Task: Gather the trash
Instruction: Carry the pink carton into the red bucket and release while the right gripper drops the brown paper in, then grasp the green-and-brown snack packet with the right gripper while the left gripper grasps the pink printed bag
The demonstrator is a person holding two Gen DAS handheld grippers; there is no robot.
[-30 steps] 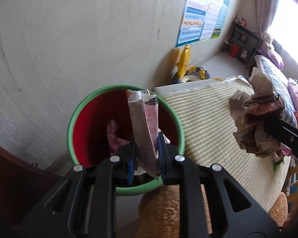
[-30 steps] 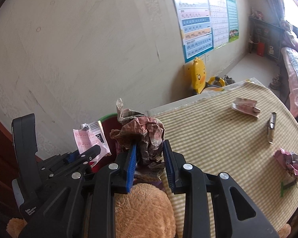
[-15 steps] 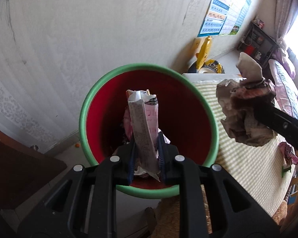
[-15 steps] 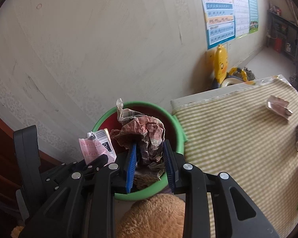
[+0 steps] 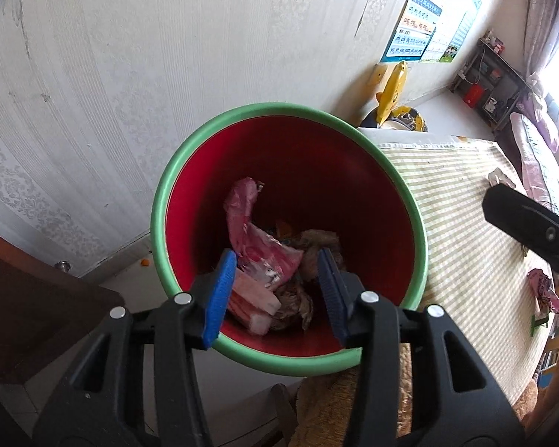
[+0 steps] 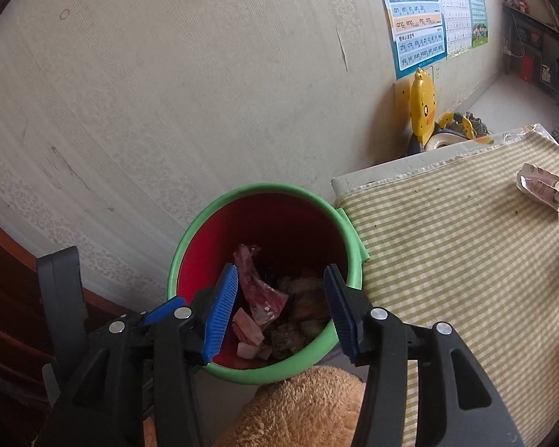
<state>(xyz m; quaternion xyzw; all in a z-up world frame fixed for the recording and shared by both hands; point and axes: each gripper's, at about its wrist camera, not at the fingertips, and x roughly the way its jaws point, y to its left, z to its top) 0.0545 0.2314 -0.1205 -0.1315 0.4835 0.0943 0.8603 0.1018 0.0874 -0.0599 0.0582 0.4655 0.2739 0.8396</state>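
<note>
Hovering over green-rimmed red plastic bin [image 5: 160, 219], left gripper [image 5: 277, 294] and right gripper [image 6: 281, 307] just opened, both empty; crumpled pink-white wrapper [image 6: 538, 184] on striped tablecloth [image 6: 447, 260] at right gripper's 2 o'clock, nearer it.

Bin [image 5: 160, 219] – green rim, red inside – stands upright by the surface's edge; at its bottom lie a pink wrapper [image 5: 257, 246], pink carton [image 5: 257, 305] & brown crumpled paper [image 5: 294, 301]. More trash – folded pink wrapper [image 6: 538, 186] – lies on the surface.
</note>
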